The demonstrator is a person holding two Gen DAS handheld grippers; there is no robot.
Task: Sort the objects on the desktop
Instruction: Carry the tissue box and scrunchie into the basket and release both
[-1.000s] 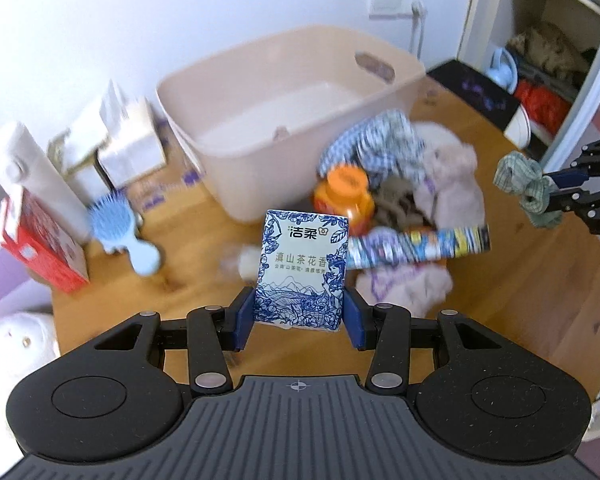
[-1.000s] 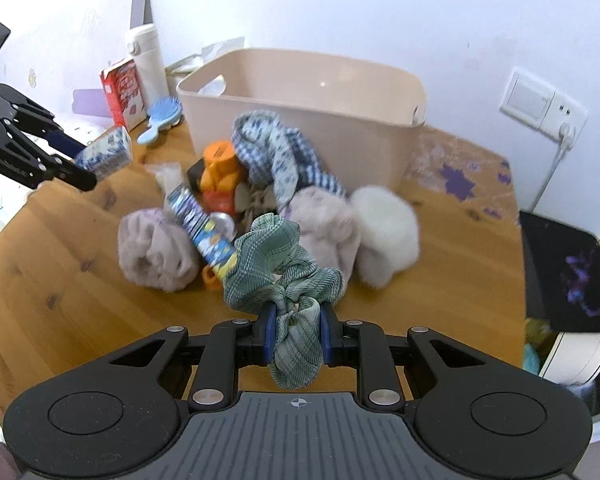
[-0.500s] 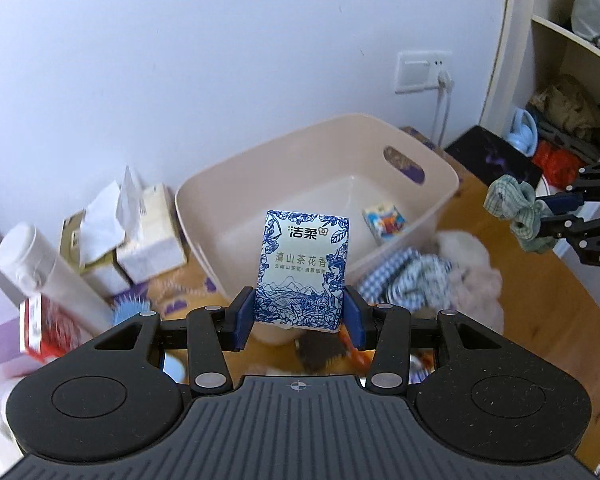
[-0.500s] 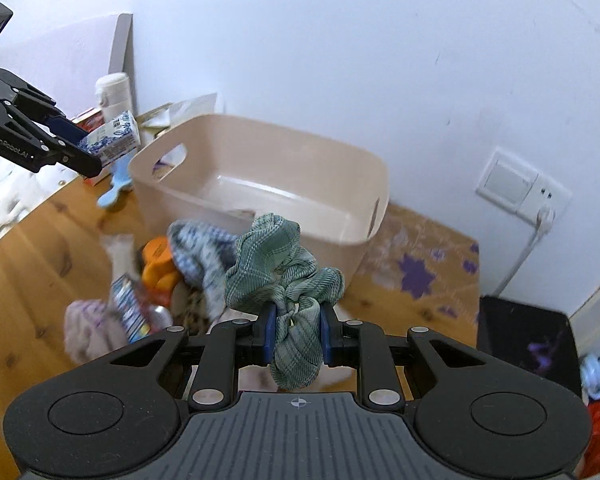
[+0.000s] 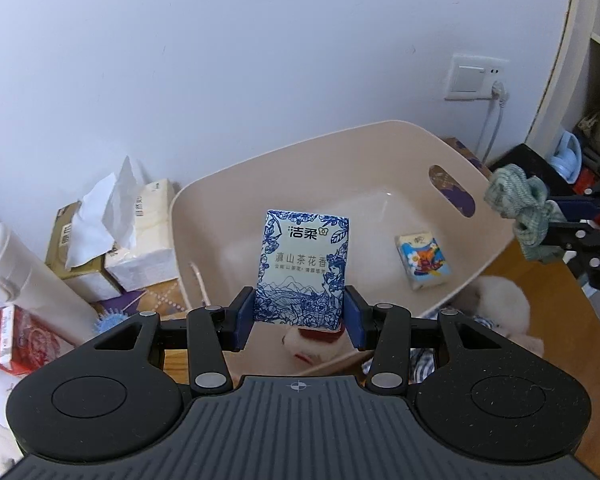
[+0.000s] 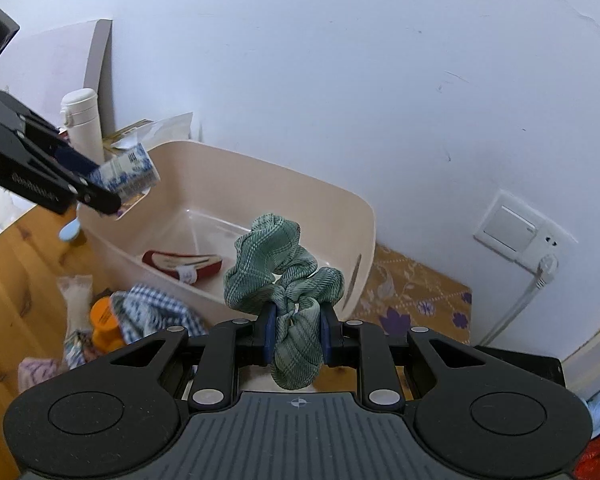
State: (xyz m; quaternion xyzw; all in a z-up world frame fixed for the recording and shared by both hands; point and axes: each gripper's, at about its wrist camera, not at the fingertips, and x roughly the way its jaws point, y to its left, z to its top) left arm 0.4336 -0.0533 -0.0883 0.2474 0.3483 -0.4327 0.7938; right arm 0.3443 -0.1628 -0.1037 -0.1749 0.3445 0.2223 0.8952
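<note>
My left gripper (image 5: 300, 316) is shut on a blue-and-white tissue pack (image 5: 303, 266), held upright above the near wall of the beige plastic tub (image 5: 384, 160). From the right wrist view the same pack (image 6: 130, 174) hangs over the tub's left rim (image 6: 260, 164). My right gripper (image 6: 298, 334) is shut on a green plaid scrunchie (image 6: 278, 264) over the tub's near right side; the left wrist view has that scrunchie (image 5: 518, 204) by the tub's right end. Inside the tub lie a small colourful tissue pack (image 5: 422, 256) and a red-and-white pouch (image 6: 182, 264).
On the wooden table in front of the tub lie a blue checked cloth (image 6: 152, 312), an orange bottle (image 6: 104, 320) and fluffy items (image 5: 500, 308). Left of the tub stand tissue boxes (image 5: 112, 236), a white flask (image 5: 24, 268) and a red carton (image 5: 20, 340). A shelf unit (image 5: 592, 128) is at right.
Both grippers have moved from over the table clutter toward the wall, up over the tub, each keeping its load. The tub's inside and the items in it have come into view.
</note>
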